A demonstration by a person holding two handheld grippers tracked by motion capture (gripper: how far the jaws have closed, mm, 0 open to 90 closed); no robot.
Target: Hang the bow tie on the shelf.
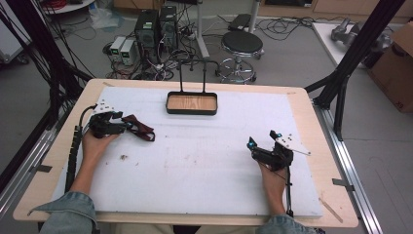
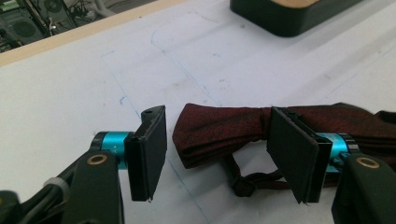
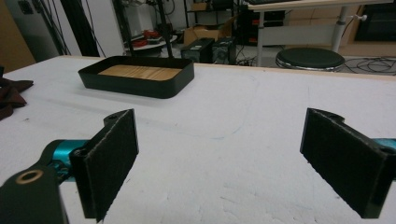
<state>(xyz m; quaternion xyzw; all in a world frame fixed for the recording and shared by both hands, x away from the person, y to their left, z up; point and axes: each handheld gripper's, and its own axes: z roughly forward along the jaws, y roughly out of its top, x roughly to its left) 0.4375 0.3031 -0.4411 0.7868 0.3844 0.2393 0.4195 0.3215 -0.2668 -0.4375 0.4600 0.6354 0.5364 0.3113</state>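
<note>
The left claw [image 2: 217,154] gapes wide just short of the bow tie [image 2: 224,128], whose long axis crosses its jaws; the right claw [image 1: 263,145], also wide, sits well apart.

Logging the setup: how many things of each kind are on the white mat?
Bow tie: 1
Tray: 1
Claws: 2, left, right
Total: 4

Dark red bow tie [image 2: 243,126]; black tray [image 1: 192,103], wood-grain floor; white mat [image 1: 204,161].
</note>
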